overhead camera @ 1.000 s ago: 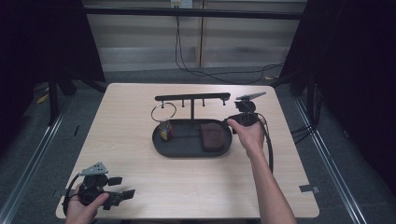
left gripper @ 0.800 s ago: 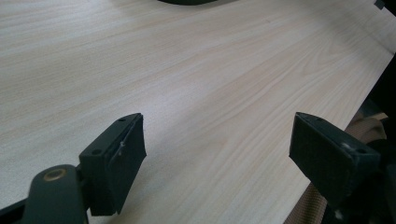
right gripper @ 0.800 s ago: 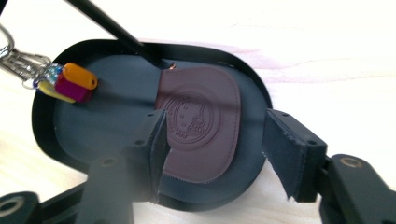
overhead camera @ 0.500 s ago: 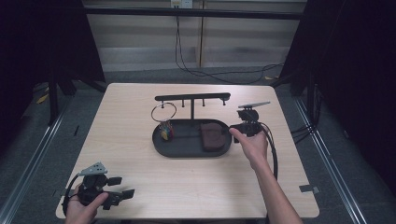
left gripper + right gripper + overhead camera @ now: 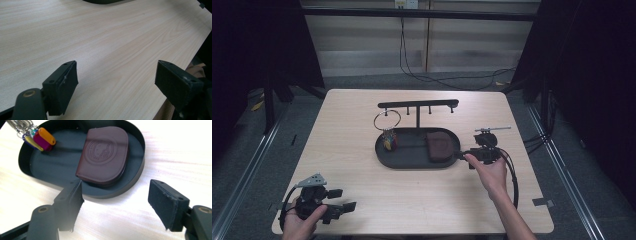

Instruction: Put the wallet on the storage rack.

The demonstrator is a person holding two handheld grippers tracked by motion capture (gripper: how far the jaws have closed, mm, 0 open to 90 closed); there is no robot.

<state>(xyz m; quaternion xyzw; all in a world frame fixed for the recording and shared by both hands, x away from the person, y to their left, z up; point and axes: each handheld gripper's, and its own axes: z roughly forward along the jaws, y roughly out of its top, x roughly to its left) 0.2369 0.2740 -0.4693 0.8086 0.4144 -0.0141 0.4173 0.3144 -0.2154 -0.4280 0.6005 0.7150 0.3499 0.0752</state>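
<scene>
Both tools are wide open, nothing gripped. Right tool (image 5: pixel 463 155) sits just off the tray (image 5: pixel 140 173) by the wallet (image 5: pixel 103 153); left tool (image 5: pixel 343 199) over bare tabletop (image 5: pixel 105 42).

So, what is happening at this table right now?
A person holds a gripper in each hand. The right gripper is open at the right end of the black tray, next to the brown wallet lying inside, holding nothing. A key bunch with coloured tags is at the tray's other end. The left gripper is open over bare table near the person.
</scene>
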